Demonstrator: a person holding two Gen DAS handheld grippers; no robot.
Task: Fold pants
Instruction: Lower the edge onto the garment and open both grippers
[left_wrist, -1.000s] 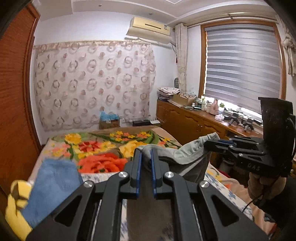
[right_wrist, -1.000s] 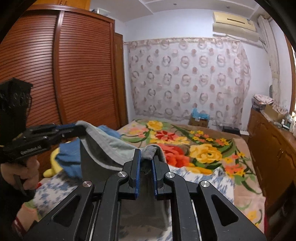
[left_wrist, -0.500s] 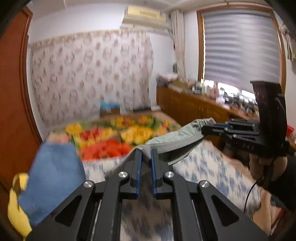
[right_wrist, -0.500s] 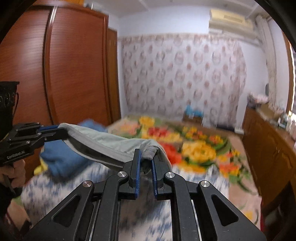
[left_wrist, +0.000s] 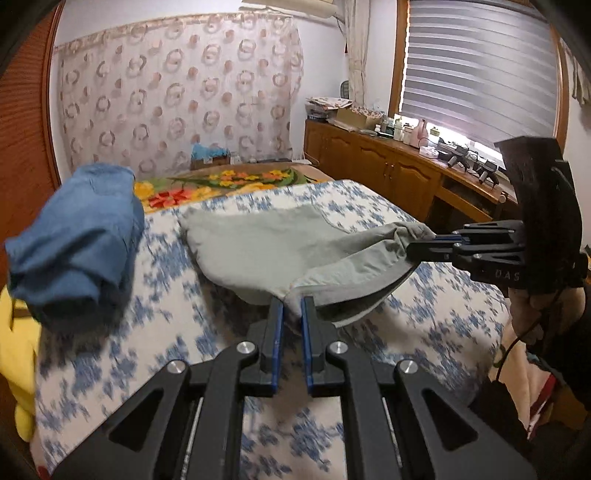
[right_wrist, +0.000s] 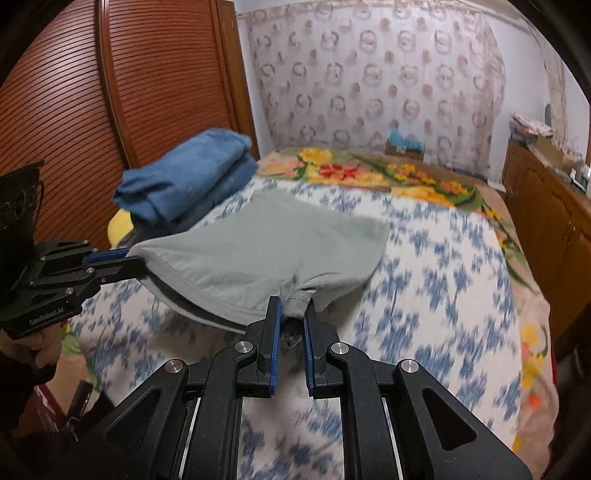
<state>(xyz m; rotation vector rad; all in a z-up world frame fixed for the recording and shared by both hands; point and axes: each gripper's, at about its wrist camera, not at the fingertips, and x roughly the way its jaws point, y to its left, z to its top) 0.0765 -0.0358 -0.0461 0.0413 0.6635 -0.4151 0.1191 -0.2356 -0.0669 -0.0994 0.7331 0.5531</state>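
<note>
Both grippers tilt down twd the blue-and-white patterned bed cover (left_wrist: 424, 314). Left gripper (left_wrist: 292, 308) and right gripper (right_wrist: 293, 310) are each nearly closed, pinching an edge of the grey-green cotton pants (right_wrist: 266, 243), whose far part lies on the cover beside the folded blue cloth pile (right_wrist: 184, 184).

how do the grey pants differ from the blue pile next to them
The grey pants are spread out, one layer draped, near edge lifted; the blue pile is bunched in thick folds. The grey pants are pinched by the left claw and right claw; nothing grips the blue pile. Both rest on the bed.
</note>
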